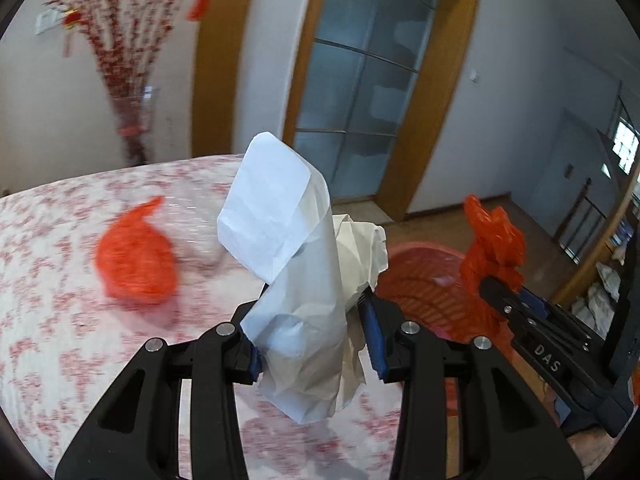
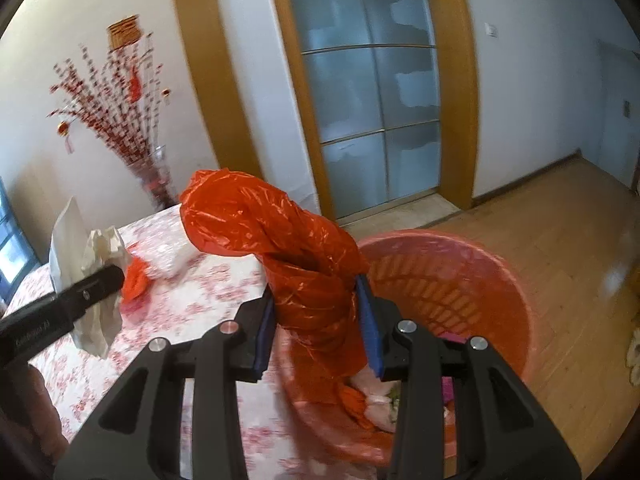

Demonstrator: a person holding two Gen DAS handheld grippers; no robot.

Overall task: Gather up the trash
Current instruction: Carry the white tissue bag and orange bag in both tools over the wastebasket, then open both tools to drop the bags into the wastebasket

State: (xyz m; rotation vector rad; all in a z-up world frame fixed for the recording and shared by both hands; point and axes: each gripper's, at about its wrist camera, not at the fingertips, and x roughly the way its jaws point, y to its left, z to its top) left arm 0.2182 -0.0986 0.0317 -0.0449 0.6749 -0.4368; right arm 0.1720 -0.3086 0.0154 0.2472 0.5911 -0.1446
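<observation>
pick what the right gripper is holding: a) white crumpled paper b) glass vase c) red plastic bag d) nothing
c: in the right wrist view the right gripper is closed on a crumpled red plastic bag beside the red basket, while the white paper sits in the left gripper.

Soft daylight, motion blur, fisheye warping
</observation>
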